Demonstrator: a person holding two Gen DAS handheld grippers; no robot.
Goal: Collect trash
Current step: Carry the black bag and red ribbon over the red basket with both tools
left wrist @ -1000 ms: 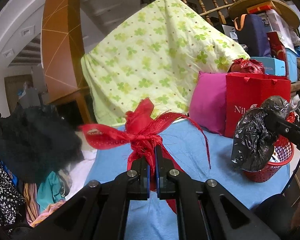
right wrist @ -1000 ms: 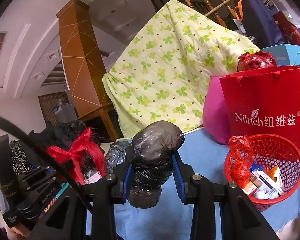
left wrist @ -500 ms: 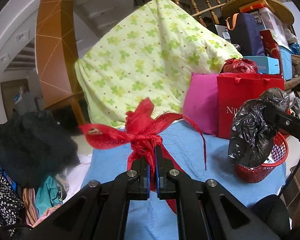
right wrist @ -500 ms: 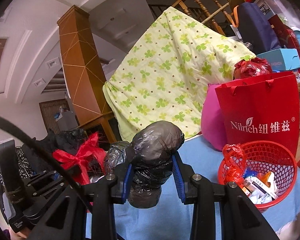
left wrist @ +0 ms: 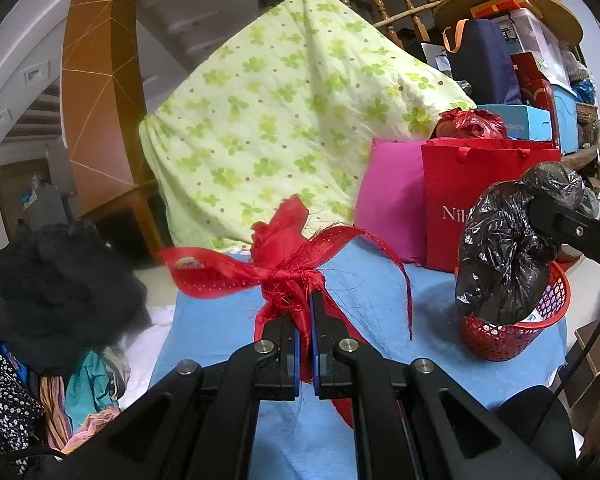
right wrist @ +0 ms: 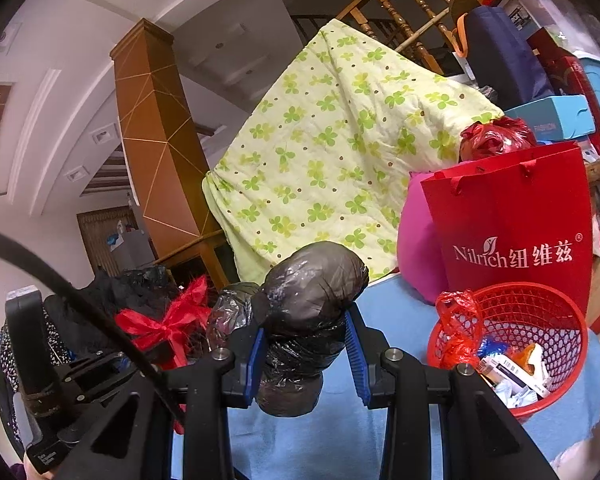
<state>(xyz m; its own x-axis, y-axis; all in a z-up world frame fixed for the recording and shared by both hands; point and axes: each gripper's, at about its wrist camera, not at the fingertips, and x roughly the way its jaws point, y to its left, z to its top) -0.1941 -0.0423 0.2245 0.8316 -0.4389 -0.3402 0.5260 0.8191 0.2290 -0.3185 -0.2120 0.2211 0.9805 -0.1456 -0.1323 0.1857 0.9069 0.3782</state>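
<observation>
The left gripper (left wrist: 307, 316), at the lower centre of the left wrist view, has its 2 jaws clamped on a red ribbon bow (left wrist: 284, 256) held above the blue cloth (left wrist: 372, 288). At the right of that view, the right gripper pinches a crumpled black plastic bag (left wrist: 508, 240) just above the red mesh basket (left wrist: 500, 336). In the right wrist view, the right gripper (right wrist: 306, 354) squeezes that black bag (right wrist: 304, 320) between its blue pads, and the basket (right wrist: 540, 308) sits lower right, with scraps inside, in front of a red paper bag (right wrist: 512, 224).
</observation>
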